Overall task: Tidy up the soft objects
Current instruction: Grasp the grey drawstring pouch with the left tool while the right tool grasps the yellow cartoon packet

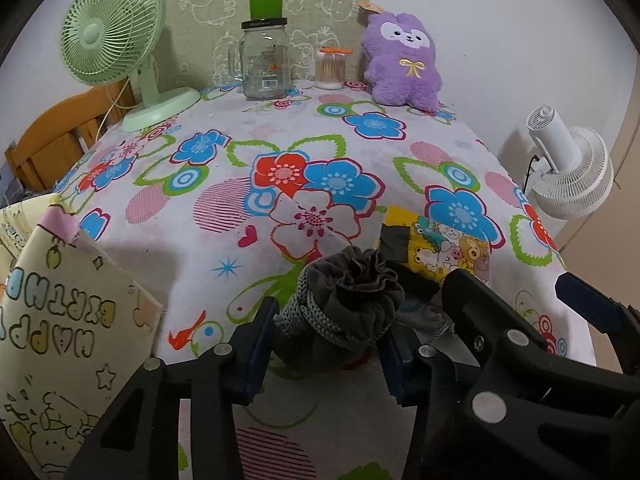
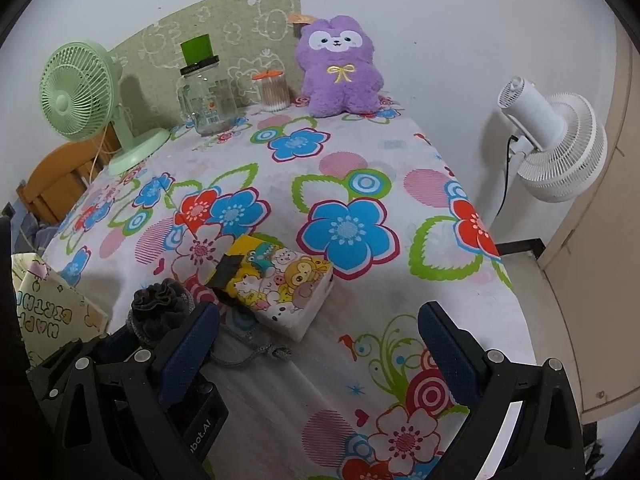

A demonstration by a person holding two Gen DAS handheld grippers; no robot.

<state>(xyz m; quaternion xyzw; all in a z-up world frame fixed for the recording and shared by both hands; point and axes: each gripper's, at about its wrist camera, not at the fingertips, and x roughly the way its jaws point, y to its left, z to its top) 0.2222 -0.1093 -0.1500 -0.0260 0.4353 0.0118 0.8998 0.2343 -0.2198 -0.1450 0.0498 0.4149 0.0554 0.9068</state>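
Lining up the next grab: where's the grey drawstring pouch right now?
The grey drawstring pouch sits between the left gripper fingers at the table's near edge, with the cartoon tissue pack just to its right and the birthday gift bag to its left.

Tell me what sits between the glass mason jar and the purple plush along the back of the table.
A small clear container of cotton swabs with an orange lid stands between the jar and the plush; both wrist views show it.

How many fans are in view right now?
2: a green desk fan on the table's far left corner, and a white fan standing on the floor beyond the table's right edge.
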